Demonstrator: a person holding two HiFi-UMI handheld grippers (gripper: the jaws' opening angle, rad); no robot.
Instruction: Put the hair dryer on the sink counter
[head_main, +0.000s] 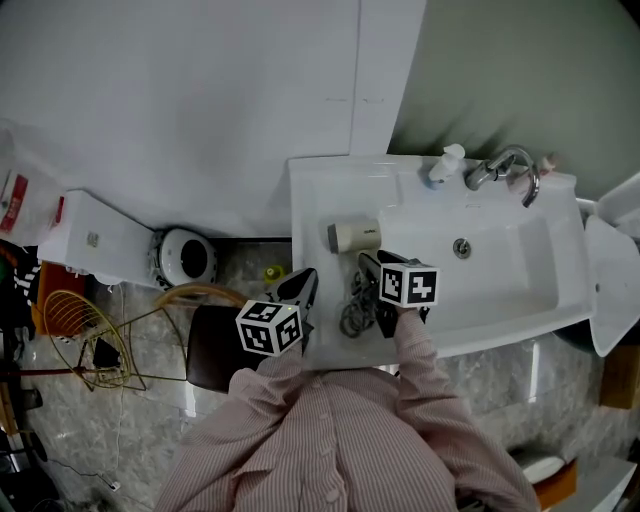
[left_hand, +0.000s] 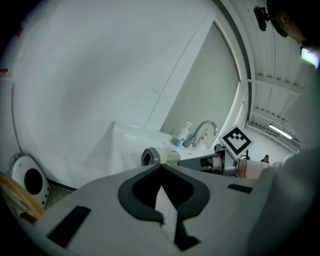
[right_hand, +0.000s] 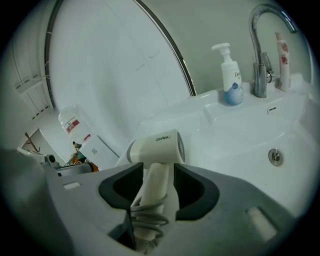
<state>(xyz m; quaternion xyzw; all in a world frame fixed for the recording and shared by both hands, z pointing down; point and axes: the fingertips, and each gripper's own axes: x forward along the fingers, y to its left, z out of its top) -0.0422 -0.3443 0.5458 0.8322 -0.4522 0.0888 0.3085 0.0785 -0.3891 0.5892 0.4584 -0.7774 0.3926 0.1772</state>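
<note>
The cream hair dryer (head_main: 354, 236) lies on the white sink counter (head_main: 320, 190), left of the basin, its coiled grey cord (head_main: 354, 311) trailing toward the front edge. My right gripper (head_main: 372, 264) reaches over the front edge; in the right gripper view the hair dryer's handle (right_hand: 156, 185) lies between the open jaws of the right gripper (right_hand: 157, 170), with a slight gap on one side. My left gripper (head_main: 298, 287) hovers by the counter's front left corner. Seen in its own view, the left gripper (left_hand: 160, 167) has its jaw tips together with nothing held, and the hair dryer (left_hand: 159, 156) lies ahead.
A chrome faucet (head_main: 505, 165) and a soap pump bottle (head_main: 443, 165) stand behind the basin (head_main: 500, 270). On the floor to the left are a white round unit (head_main: 185, 257), a wire basket (head_main: 85, 325) and a dark stool (head_main: 215, 345). A wall runs behind the counter.
</note>
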